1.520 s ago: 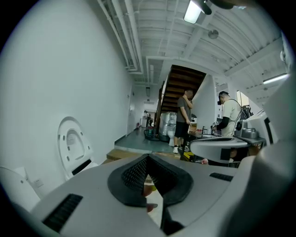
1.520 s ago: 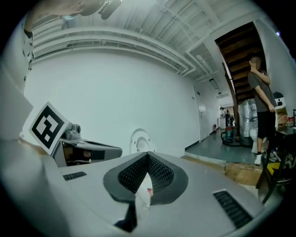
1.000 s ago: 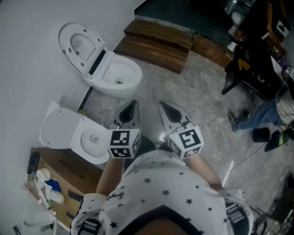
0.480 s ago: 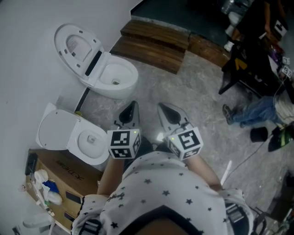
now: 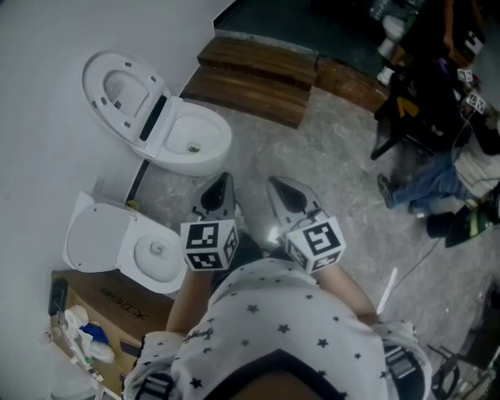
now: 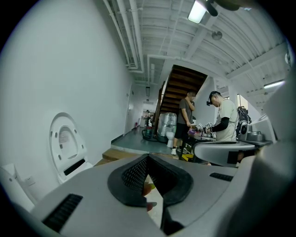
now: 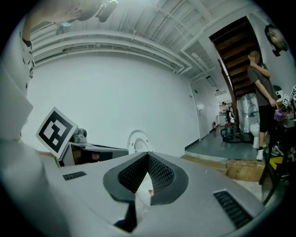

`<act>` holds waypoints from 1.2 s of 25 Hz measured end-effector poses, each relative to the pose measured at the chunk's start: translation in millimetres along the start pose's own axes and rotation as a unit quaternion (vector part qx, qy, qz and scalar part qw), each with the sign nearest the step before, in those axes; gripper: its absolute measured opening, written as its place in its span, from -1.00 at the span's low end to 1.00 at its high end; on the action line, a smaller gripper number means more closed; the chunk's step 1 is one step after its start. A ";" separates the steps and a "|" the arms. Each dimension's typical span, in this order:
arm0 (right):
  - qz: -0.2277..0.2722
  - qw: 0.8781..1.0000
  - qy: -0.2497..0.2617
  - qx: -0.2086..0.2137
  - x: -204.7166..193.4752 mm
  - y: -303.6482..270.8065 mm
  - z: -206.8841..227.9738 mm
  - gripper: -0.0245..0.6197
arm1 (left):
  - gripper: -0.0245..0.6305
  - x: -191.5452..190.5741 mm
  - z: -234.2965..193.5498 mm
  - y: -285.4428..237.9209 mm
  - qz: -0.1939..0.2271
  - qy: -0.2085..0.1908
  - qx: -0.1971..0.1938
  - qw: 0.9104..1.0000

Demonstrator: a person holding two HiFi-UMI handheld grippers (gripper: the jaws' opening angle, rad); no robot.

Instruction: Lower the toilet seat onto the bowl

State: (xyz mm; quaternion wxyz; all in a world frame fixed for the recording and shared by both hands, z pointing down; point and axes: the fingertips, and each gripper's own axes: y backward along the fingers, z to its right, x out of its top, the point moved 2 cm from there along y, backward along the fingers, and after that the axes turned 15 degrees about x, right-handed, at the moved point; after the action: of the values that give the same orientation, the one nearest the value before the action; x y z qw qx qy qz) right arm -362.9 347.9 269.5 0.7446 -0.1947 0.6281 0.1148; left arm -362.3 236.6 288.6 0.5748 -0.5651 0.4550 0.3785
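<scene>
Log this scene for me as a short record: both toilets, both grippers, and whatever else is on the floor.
far toilet: seat upright, not on the bowl
near toilet: lid raised
left gripper: jaws together, empty, touching neither toilet
right gripper: jaws together, empty
floor: wooden steps beyond the far toilet; cardboard box beside the near toilet

Head view dim, cool-toned, darkest toward the upper right, gripper views circular fisheye with black corners and bowed lines at the rim, ceiling lamp [image 6: 198, 11] the bright source, white wall [image 6: 69, 78] evenly lit, shadows faint, left gripper [image 6: 148, 158] body close and soft-focused.
</scene>
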 end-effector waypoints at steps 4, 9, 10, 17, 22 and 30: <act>0.001 1.000 0.004 -0.004 4.9 -13.5 11.9 -0.90 | -0.93 5.2 -4.1 -17.5 -0.002 -0.003 -0.007 1.000; -0.001 1.000 -0.001 -0.004 9.0 -29.2 30.8 -0.90 | -0.93 10.6 -7.3 -41.2 -0.008 -0.002 -0.009 1.000; -0.001 1.000 -0.001 -0.003 9.6 -32.7 34.5 -0.90 | -0.93 11.4 -8.2 -45.8 -0.009 -0.002 -0.009 1.000; -0.010 1.000 -0.001 0.007 13.6 -58.2 58.5 -0.90 | -0.93 17.7 -18.8 -79.2 -0.016 0.005 0.000 1.000; -0.013 1.000 0.001 0.013 17.5 -75.9 73.1 -0.90 | -0.93 23.3 -27.9 -100.5 -0.019 0.008 0.002 1.000; -0.015 1.000 -0.002 0.018 28.8 -109.1 97.0 -0.90 | -0.93 41.4 -48.2 -137.7 -0.018 0.015 0.008 1.000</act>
State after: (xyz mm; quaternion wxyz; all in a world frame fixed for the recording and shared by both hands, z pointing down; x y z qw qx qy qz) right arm -225.8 290.0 270.3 0.7506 -0.1907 0.6259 0.0927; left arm -223.8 175.2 293.8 0.5791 -0.5739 0.4564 0.3564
